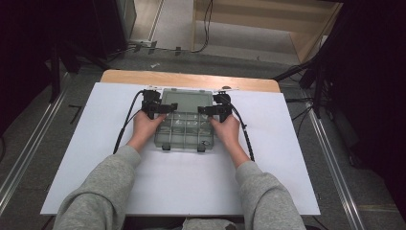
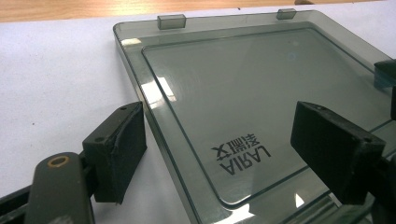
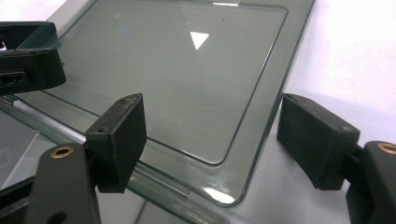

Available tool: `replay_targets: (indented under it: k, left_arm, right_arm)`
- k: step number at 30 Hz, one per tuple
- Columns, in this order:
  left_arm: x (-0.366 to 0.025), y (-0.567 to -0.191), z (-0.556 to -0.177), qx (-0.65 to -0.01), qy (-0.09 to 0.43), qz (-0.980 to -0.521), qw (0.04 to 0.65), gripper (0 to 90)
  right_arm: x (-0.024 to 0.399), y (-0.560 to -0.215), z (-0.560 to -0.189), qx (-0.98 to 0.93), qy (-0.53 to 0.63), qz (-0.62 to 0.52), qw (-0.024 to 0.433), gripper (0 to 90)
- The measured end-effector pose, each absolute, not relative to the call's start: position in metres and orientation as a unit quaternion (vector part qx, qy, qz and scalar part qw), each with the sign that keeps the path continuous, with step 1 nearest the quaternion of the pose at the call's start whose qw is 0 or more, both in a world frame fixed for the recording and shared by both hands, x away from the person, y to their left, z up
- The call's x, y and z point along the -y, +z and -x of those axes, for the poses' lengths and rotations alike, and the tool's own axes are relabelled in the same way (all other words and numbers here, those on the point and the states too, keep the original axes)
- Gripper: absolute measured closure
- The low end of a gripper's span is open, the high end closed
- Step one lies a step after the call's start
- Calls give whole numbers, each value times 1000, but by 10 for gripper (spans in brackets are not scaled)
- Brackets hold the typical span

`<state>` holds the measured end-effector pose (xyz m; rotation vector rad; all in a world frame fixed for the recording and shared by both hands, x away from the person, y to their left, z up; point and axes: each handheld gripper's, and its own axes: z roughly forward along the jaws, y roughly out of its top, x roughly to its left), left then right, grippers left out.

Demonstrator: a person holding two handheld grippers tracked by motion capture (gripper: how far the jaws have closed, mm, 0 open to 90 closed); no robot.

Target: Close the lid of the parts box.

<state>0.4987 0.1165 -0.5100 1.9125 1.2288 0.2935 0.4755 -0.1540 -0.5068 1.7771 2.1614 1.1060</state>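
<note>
A white sheet (image 1: 182, 187) covers most of a wooden table (image 1: 191, 78), with grey floor and cables around it and dark gear at both sides. On the sheet, toward the far edge, sits a clear smoky plastic box (image 1: 184, 132) with small compartments. Its lid (image 1: 186, 101) is swung open and lies flat on the sheet behind the box, hinged along the box's far side.

A person in grey sleeves reaches in from the near side, one hand at each side of the box. The left gripper (image 1: 162, 109) sits at the lid's left end, near the hinge line, and the right gripper (image 1: 207, 109) mirrors it at the right end; the two point toward each other across the lid.

In the left gripper view, that gripper (image 2: 219, 151) has its jaws spread wide. One pad hangs just off the lid's (image 2: 261, 93) edge over the sheet (image 2: 60, 84), the other over the lid's flat panel, beside printed lettering. Nothing is pinched. Two latch tabs (image 2: 171, 21) stick up on the lid's far rim.

In the right gripper view, that gripper (image 3: 212, 140) is also wide open, straddling the lid's (image 3: 187, 79) rounded corner: one pad over the panel, the other off the edge. It grips nothing. The left gripper's tip (image 3: 28, 60) shows at the far side.
</note>
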Motion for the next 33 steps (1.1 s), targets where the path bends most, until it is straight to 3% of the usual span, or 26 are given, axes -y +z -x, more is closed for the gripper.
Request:
replay_targets:
  k: [5, 15, 23, 33]
  left_arm:
    - [-116, -510, -499, -490, 117, -759, 412, 187]
    - [-118, -508, -499, -499, 108, -755, 412, 193]
    - [-122, -506, -500, -514, 71, -745, 419, 265]
    - [-124, -499, -498, -498, 98, -749, 425, 326]
  right_arm:
    - [153, -503, -476, -710, 357, -606, 46, 266]
    - [153, -504, -474, -709, 361, -603, 55, 268]
    - [151, -503, -470, -712, 366, -595, 78, 278]
    - [154, -500, -470, -714, 376, -584, 88, 309]
